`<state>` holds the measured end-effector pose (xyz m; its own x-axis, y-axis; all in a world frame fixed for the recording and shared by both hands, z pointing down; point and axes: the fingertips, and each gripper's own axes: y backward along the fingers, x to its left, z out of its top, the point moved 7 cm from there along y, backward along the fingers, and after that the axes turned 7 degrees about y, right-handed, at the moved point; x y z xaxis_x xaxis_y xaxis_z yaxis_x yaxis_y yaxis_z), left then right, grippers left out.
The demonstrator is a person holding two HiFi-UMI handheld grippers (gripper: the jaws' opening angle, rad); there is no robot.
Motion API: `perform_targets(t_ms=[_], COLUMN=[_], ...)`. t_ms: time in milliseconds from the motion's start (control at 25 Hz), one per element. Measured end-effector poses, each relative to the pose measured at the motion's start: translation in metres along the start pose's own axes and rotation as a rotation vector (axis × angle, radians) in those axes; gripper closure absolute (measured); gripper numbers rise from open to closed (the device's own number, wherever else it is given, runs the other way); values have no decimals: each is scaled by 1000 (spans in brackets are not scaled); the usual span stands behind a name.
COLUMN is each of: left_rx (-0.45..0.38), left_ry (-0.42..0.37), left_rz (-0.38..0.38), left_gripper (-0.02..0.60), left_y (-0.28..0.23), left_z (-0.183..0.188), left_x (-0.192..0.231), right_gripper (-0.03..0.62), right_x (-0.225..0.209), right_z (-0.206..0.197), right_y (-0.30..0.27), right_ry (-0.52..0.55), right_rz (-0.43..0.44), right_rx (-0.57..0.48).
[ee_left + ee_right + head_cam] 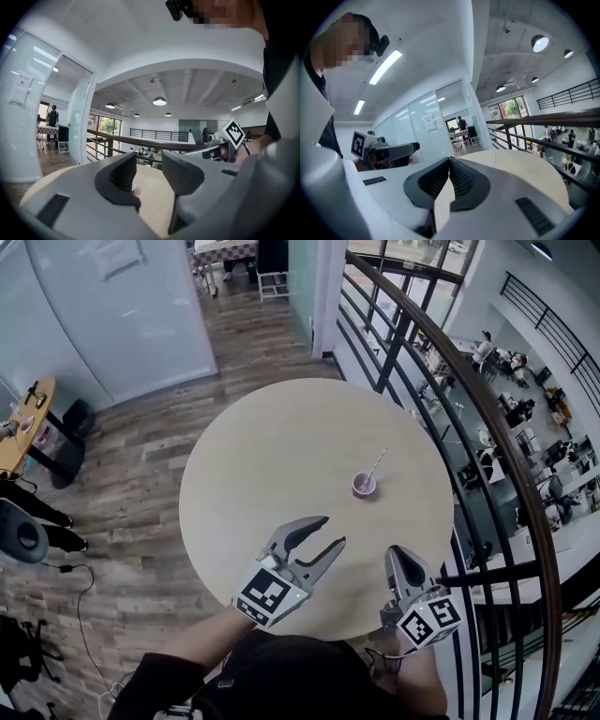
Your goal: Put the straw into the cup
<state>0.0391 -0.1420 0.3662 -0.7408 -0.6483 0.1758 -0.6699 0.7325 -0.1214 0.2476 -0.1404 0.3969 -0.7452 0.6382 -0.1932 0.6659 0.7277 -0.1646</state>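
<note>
Round wooden table (pixel 281 456) on a plank floor (pixel 141 474), pretty plain setup. Left gripper (pixel 333 531) hangs over the near edge with its jaws spread wide, nothing between them. Past it, right of the table's middle, sits the pink cup (pixel 364 485) with the straw (pixel 378 463) standing in it, leaning right. Right gripper (pixel 398 555) is pinched together and empty, well apart from the cup. Black railing (pixel 441 362) curves along the far right.

The round pale table (pixel 272 456) beneath the fingers (pixel 300 532) looks like smooth, matt wood. The left gripper (pixel 333 530) has a grey matt plastic shell, and its black pads (pixel 123 176) are ribbed.
</note>
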Motion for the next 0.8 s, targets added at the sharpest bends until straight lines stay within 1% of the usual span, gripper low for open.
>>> perform_targets(t_ms=[80, 120, 160, 240, 360, 480, 600, 800], left_rx=[-21, -37, -52, -66, -53, -31, -31, -35], left_ry=[-28, -35, -33, -15, 12, 22, 19, 14], left_rz=[26, 45, 64, 93, 119, 143, 168, 203], left_gripper=[421, 449, 482, 516, 572, 575, 575, 575], left_y=[10, 15, 19, 27, 37, 42, 43, 44], left_z=[9, 11, 12, 10, 7, 6, 7, 10], left_x=[-3, -4, -6, -9, -18, -25, -28, -30], right_gripper=[572, 572, 572, 572, 572, 572, 574, 574], right_x=[5, 7, 9, 12, 14, 13, 12, 10], right_z=[13, 19, 24, 29, 28, 26, 26, 32], right_y=[9, 13, 18, 28, 42, 49, 51, 49], right_ry=[21, 30, 37, 47, 42, 30, 30, 65], right_rz=[20, 28, 35, 48, 60, 73, 89, 97], right_rx=[-29, -41, -51, -68, -75, -66, -63, -64])
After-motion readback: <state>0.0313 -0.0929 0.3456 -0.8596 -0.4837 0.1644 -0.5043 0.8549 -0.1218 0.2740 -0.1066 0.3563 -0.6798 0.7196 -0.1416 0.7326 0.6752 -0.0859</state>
